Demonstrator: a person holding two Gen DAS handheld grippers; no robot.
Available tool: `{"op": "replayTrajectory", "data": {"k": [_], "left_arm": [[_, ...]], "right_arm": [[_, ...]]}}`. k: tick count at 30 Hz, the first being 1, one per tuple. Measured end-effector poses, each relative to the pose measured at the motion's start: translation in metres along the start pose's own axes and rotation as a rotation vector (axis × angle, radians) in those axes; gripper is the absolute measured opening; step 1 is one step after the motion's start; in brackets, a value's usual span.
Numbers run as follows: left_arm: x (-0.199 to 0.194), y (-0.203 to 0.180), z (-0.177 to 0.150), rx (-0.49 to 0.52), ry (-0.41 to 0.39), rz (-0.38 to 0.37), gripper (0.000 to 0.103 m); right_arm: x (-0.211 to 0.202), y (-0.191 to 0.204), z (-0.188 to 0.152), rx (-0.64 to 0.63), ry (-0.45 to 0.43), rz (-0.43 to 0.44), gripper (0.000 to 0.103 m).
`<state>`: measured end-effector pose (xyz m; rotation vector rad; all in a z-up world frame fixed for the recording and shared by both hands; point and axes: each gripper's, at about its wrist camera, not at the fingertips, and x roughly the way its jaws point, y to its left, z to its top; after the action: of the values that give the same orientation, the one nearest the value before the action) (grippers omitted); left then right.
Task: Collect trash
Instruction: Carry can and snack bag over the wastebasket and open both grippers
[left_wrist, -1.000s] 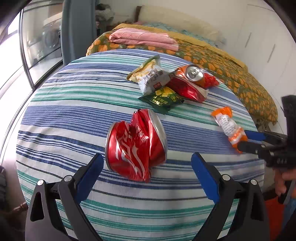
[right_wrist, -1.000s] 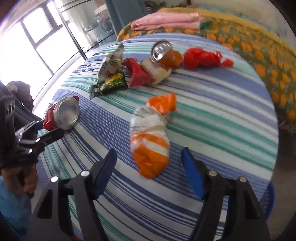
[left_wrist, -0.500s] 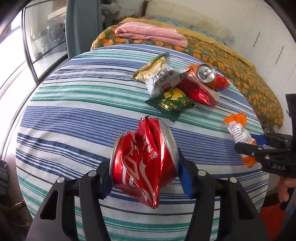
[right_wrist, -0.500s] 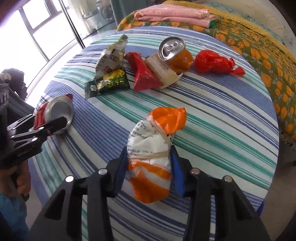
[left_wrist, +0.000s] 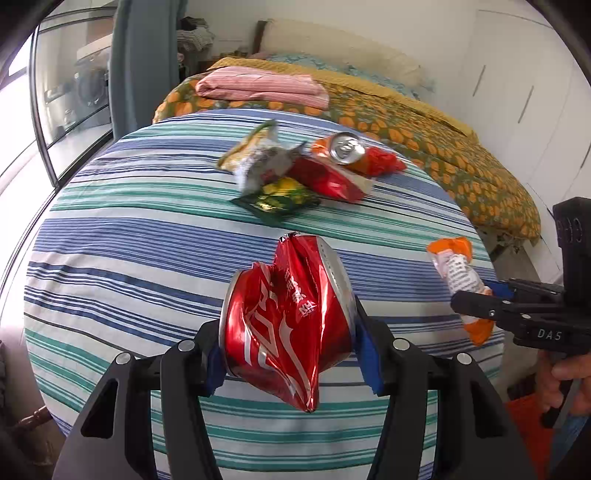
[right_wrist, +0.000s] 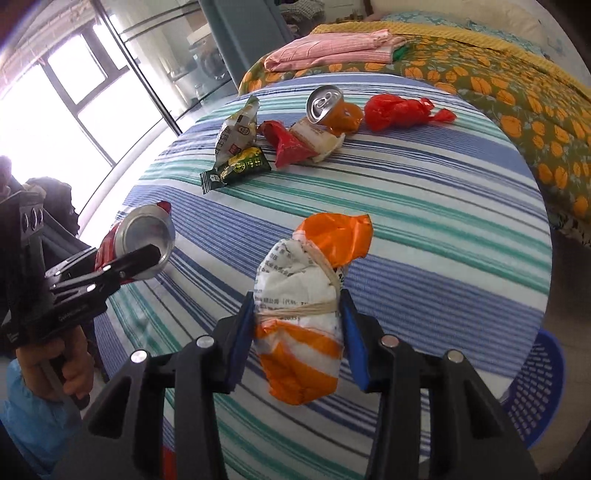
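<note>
My left gripper (left_wrist: 290, 349) is shut on a crushed red cola can (left_wrist: 288, 317) and holds it lifted above the striped table (left_wrist: 129, 229). My right gripper (right_wrist: 299, 332) is shut on an orange and white wrapper bundle (right_wrist: 306, 295) tied with a rubber band, also raised off the table. In the right wrist view the can (right_wrist: 144, 236) shows at the left in the left gripper. In the left wrist view the bundle (left_wrist: 458, 273) shows at the right in the right gripper. More trash lies at the far side: snack bags (left_wrist: 258, 162), a green packet (left_wrist: 277, 199), an orange can (left_wrist: 345, 146).
A red plastic bag (right_wrist: 399, 110) lies on the table's far right. A blue plastic basket (right_wrist: 539, 387) stands on the floor to the right of the table. A bed (left_wrist: 424, 140) with folded pink cloth lies behind. A glass door stands at the left.
Both grippers have closed: the left one on the red can, the right one on the orange and white bundle. Both items have since risen off the table.
</note>
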<state>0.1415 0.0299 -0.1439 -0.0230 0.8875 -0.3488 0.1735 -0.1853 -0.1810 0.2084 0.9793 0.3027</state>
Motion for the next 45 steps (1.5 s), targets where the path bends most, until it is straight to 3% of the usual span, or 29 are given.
{"op": "replayTrajectory", "data": {"k": [17,21,28,38,45], "left_arm": [[0.009,-0.114,-0.013,0.135,0.040,-0.150,0.056],[0.010,-0.151,-0.016,0.188,0.054,-0.200,0.056],[0.019,-0.240,-0.024,0.289,0.100,-0.336,0.056],[0.086,-0.359,-0.043,0.374,0.218,-0.480,0.057],[0.160,-0.393,-0.060,0.402,0.265,-0.469,0.058]], "right_arm": [[-0.064,-0.058,-0.048,0.136,-0.124,-0.012,0.043],[-0.087,-0.091,-0.064,0.181,-0.152,-0.057,0.043],[-0.130,-0.171,-0.095,0.278,-0.174,-0.207,0.043],[-0.145,-0.264,-0.144,0.411,-0.170,-0.326,0.043],[-0.135,-0.312,-0.166,0.510,-0.157,-0.324,0.043]]}}
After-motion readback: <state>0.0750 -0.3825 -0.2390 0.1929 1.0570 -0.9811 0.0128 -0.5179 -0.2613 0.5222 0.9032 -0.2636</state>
